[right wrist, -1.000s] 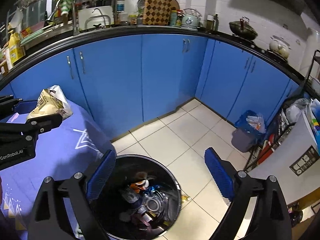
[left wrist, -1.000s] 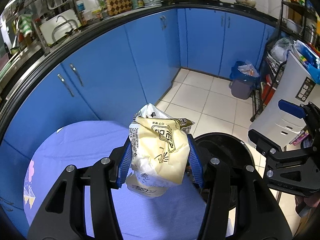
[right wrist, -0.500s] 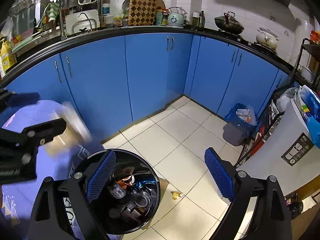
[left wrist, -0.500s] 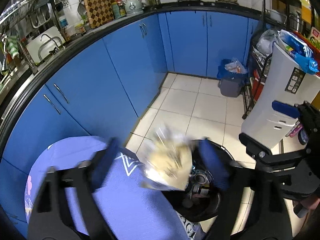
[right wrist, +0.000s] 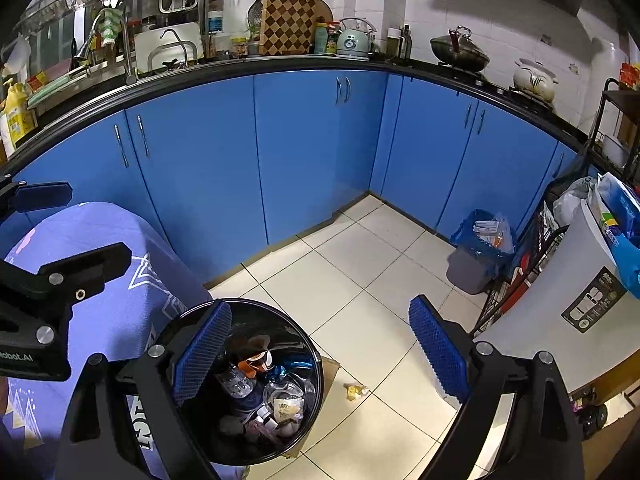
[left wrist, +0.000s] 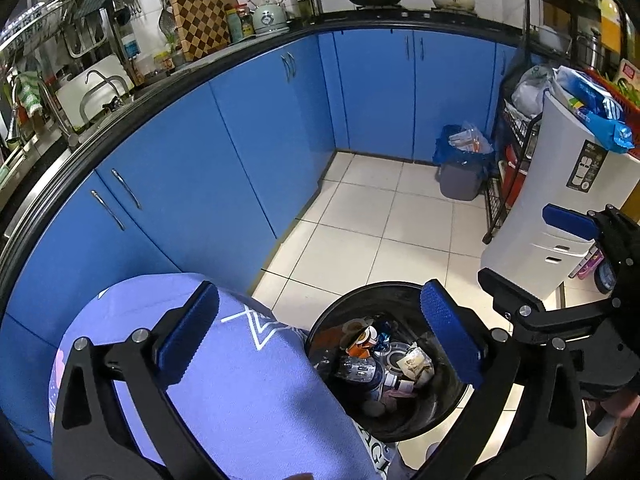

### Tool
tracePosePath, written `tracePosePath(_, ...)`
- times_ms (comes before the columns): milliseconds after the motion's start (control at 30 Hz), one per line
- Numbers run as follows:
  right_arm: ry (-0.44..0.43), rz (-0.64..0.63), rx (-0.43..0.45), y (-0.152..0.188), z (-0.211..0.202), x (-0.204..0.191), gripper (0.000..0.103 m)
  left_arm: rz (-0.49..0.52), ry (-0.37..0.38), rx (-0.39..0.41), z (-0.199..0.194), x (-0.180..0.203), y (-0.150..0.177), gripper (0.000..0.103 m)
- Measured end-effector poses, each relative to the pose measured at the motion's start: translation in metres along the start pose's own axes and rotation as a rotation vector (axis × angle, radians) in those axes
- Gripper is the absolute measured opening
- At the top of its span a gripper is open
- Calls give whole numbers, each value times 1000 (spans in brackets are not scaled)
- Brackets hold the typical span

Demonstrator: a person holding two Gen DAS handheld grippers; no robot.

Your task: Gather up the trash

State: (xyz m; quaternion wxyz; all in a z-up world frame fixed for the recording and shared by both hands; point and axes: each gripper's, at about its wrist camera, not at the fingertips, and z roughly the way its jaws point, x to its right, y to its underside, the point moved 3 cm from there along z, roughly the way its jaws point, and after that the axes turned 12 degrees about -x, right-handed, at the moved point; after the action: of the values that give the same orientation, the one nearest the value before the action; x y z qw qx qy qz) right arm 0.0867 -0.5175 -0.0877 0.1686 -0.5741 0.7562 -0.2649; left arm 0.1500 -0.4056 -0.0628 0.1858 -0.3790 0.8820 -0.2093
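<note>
Snack bag (left wrist: pixel 416 364) dropped into bin (left wrist: pixel 336 312), left hand-held gripper (left wrist: pixel 320 336) wide apart

Black two-finger grippers with blue ribbed pads: 2, the left gripper (left wrist: pixel 320 334) and the right gripper (right wrist: pixel 320 350)
Round black trash bins holding mixed rubbish: 1 (left wrist: pixel 436 420)
Small grey bins lined with a blue bag: 1 (right wrist: pixel 470 268)
Crumpled yellow wrappers on the white tiled floor: 1 (right wrist: pixel 356 391)
Purple printed tablecloths: 1 (left wrist: pixel 248 392)
Brown checkered cutting boards: 1 (right wrist: pixel 286 18)
Pale green kettles: 1 (right wrist: pixel 352 42)
Lidded dark woks: 1 (right wrist: pixel 460 50)
White ceramic pots: 1 (right wrist: pixel 534 76)
</note>
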Motion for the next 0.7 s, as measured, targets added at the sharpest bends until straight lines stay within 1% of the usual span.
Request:
tracePosePath(233,-6,-6,-5,3,-1,-2,88,-3,12,-9,-1,-1,4,100)
tracePosePath(700,-10,-4,-3,4,-5,-3,88,-2,13,-11,-2,-1,8,100)
